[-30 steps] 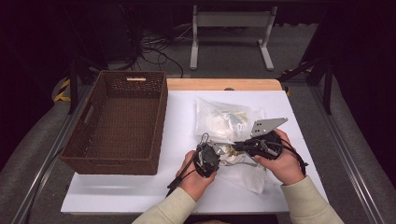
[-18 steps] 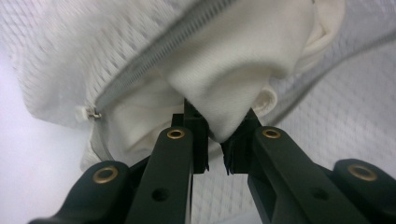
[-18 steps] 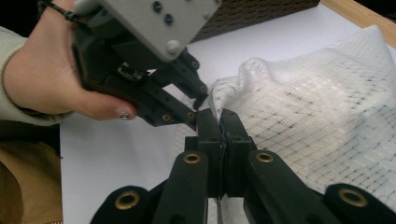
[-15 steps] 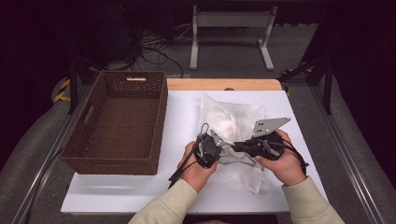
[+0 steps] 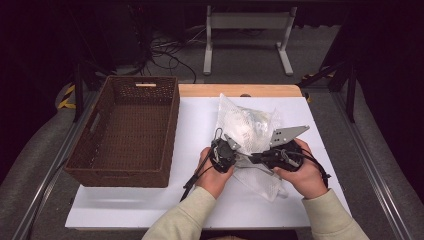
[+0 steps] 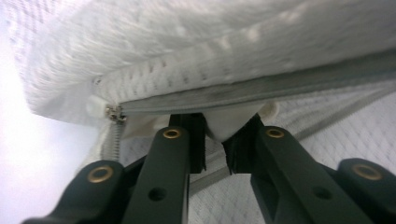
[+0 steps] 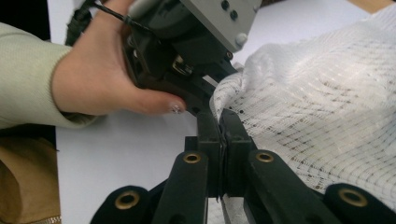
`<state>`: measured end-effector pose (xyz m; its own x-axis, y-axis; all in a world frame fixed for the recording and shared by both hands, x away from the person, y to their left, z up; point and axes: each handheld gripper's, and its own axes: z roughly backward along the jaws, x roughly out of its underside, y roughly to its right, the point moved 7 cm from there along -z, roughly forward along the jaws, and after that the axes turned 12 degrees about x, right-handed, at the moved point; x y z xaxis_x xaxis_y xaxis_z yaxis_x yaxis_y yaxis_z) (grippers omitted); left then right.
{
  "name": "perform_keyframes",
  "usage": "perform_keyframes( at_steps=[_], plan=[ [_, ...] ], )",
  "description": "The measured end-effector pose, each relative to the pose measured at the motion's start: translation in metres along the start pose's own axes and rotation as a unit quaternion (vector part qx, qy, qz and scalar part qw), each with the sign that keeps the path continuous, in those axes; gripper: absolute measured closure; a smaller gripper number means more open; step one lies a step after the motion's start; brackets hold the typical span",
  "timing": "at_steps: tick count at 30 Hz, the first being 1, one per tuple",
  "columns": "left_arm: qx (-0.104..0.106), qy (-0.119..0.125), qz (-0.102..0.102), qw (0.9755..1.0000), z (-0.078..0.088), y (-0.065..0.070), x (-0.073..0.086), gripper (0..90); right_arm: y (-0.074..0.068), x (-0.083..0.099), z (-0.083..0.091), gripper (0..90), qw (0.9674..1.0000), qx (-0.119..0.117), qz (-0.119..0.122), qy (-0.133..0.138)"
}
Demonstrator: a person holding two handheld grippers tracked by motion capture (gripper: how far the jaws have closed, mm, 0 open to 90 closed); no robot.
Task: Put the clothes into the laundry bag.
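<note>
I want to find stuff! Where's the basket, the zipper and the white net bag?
basket (image 5: 95, 150): high view, left wall.
zipper (image 6: 114, 113): left gripper view, metal slider.
white net bag (image 5: 245, 125): high view, bulging middle.

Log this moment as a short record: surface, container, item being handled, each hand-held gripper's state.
surface: white table top
container: brown wicker basket, on the table's left part, nothing seen in it
item: white mesh zip bag, right of the basket, grey zipper along one edge
left hand-held gripper: jaws closed on a fold of the bag beside the zipper
right hand-held gripper: jaws pressed together, pinching the bag's edge
hands: both at the bag, close together
</note>
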<state>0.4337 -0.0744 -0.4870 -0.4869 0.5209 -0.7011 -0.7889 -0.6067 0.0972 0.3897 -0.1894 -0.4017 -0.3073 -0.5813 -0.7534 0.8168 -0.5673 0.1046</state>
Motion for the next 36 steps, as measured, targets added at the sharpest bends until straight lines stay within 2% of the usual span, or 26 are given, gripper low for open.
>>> perform_keyframes(
  at_steps=[1, 2, 3, 4, 5, 7, 9, 15, 18, 21, 25, 31, 36],
  plan=[
    [0.011, 0.001, -0.005, 0.9999, 0.004, 0.001, 0.002, 65.0, 0.002, 0.003, -0.003, 88.4, 1.0, 0.004, 0.001, -0.009],
    [0.011, 0.001, -0.005, 0.9999, 0.004, 0.001, 0.002, 60.1, 0.002, 0.003, -0.003, 88.4, 1.0, 0.004, 0.001, -0.009],
    [0.025, -0.001, -0.012, 0.9996, 0.011, 0.004, 0.005, 55.7, 0.003, 0.006, -0.005, 88.3, 0.9999, 0.007, -0.001, -0.014],
    [0.026, 0.002, -0.015, 0.9995, 0.016, 0.005, 0.007, 51.3, 0.004, 0.006, -0.005, 88.2, 0.9998, 0.009, -0.001, -0.015],
    [0.026, 0.002, -0.015, 0.9995, 0.016, 0.005, 0.007, 48.2, 0.005, 0.007, -0.006, 88.1, 0.9998, 0.01, -0.002, -0.017],
    [0.026, 0.005, -0.026, 0.9993, 0.028, 0.006, 0.012, 46.4, 0.005, 0.008, -0.006, 87.7, 0.9998, 0.01, -0.002, -0.019],
    [0.03, 0.004, -0.025, 0.9992, 0.038, 0.006, 0.017, 43.5, 0.005, 0.009, -0.006, 85.9, 0.9997, 0.011, -0.005, -0.022],
    [0.039, -0.001, -0.025, 0.9989, 0.055, 0.008, 0.034, 43.7, 0.005, 0.009, -0.003, 78.1, 0.9995, 0.026, -0.001, -0.019],
    [0.036, -0.007, -0.02, 0.9991, 0.06, 0.005, 0.043, 43.6, 0.004, 0.008, 0.004, 73.2, 0.9992, 0.039, 0.0, -0.006],
    [0.033, -0.009, -0.014, 0.9993, 0.062, 0.002, 0.048, 43.6, 0.004, 0.007, 0.012, 73.2, 0.9988, 0.048, 0.0, 0.007],
    [0.032, -0.016, -0.007, 0.9993, 0.066, -0.003, 0.056, 43.6, -0.001, 0.009, 0.017, 74.8, 0.9989, 0.045, 0.006, 0.007],
    [0.044, -0.017, -0.005, 0.9989, 0.075, 0.001, 0.064, 43.6, -0.016, 0.011, 0.023, 78.0, 0.9993, 0.031, 0.02, 0.002],
    [0.055, -0.012, -0.013, 0.9983, 0.084, 0.004, 0.064, 43.2, -0.028, 0.012, 0.02, 77.8, 0.9993, 0.018, 0.033, -0.005]
  ],
)
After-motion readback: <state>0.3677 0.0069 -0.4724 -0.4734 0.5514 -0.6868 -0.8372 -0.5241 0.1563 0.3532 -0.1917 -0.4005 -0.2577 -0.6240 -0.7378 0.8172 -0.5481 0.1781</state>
